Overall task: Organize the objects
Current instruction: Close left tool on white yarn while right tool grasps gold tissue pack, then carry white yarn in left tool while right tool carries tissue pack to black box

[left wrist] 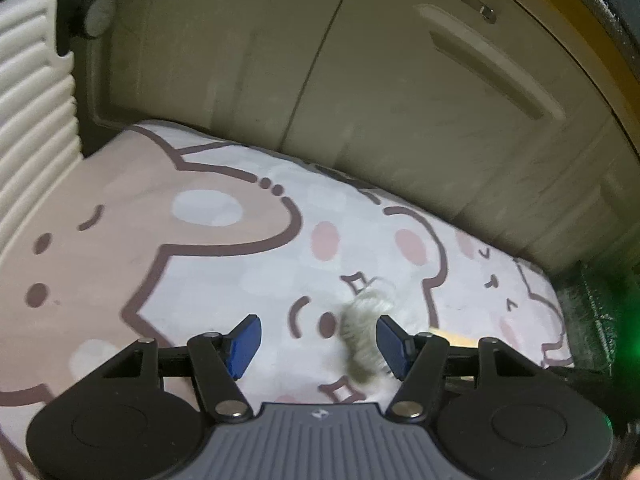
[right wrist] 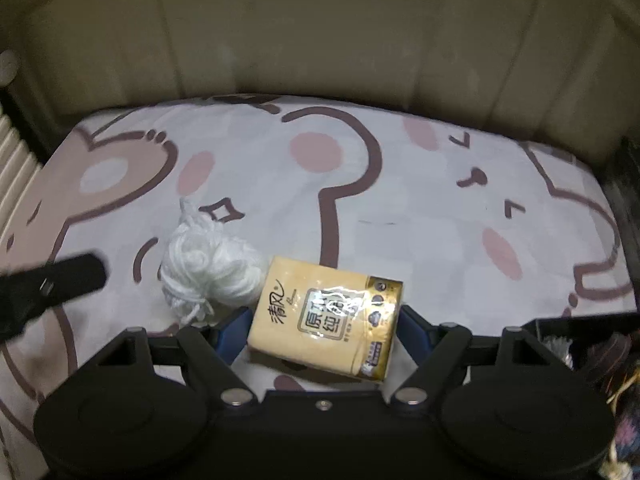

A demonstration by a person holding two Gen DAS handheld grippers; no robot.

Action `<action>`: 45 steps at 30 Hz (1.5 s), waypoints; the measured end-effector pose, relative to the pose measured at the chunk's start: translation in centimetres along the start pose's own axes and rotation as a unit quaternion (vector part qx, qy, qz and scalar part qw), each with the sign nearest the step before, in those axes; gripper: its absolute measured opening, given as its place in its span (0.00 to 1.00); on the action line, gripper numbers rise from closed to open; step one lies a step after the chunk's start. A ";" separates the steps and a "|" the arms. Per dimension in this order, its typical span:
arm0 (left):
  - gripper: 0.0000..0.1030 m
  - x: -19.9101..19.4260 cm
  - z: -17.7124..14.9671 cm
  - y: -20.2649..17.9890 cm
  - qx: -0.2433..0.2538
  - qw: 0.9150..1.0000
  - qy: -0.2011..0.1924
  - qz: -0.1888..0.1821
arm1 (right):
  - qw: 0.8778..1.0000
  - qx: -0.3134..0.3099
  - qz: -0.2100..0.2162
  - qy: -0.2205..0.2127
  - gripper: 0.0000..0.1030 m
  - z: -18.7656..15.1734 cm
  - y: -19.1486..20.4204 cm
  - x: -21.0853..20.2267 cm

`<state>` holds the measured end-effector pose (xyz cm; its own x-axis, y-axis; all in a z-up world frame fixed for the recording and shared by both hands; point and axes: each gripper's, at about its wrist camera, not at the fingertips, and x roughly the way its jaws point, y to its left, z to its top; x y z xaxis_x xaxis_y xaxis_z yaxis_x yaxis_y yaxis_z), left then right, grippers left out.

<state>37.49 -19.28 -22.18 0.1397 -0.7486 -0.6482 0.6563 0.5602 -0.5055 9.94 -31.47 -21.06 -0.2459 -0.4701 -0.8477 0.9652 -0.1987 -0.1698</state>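
A small bundle of white yarn (left wrist: 362,336) lies on the cartoon-print bed sheet (left wrist: 160,260). It sits between the blue pads of my left gripper (left wrist: 320,340), close against the right pad and apart from the left one; that gripper is open. In the right wrist view the same yarn (right wrist: 208,276) lies just left of a yellow tissue pack (right wrist: 320,320). My right gripper (right wrist: 324,330) has a pad at each end of the pack, which fills the gap between them and rests on the sheet (right wrist: 400,208). A black finger of the left gripper (right wrist: 68,280) reaches in from the left.
Beige wardrobe doors (left wrist: 380,80) stand right behind the bed. A white ribbed panel (left wrist: 28,120) rises at the left end. At the right edge a dark box (right wrist: 580,344) holds mixed items, with patterned fabric (right wrist: 628,420) below it.
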 end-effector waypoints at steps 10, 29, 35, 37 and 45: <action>0.62 3.4 -0.2 -3.0 0.025 0.998 0.042 -0.029 | 0.997 -0.057 0.039 0.018 0.76 -1.9 -0.4 -0.7; 0.33 5.8 -1.0 -5.4 0.019 0.994 0.089 -0.065 | 0.994 -0.088 0.058 0.014 0.75 -3.0 -1.1 -1.2; 0.33 4.2 -0.6 -5.1 0.020 0.997 0.067 -0.045 | 0.994 -0.083 0.067 -0.005 0.75 -2.6 -0.6 -2.6; 0.33 3.4 -0.4 -4.9 0.021 0.997 0.060 -0.041 | 0.994 -0.082 0.069 -0.013 0.75 -2.5 -0.4 -3.3; 0.33 -0.7 0.3 -4.1 0.025 0.999 0.020 -0.020 | 0.995 -0.063 0.064 -0.041 0.75 -2.0 -0.5 -5.9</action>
<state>34.89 -21.16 -19.44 0.0830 -0.7542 -0.6514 0.6967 0.5113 -0.5032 11.12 -26.86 -16.96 -0.1219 -0.5545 -0.8232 0.9912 -0.0254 -0.1296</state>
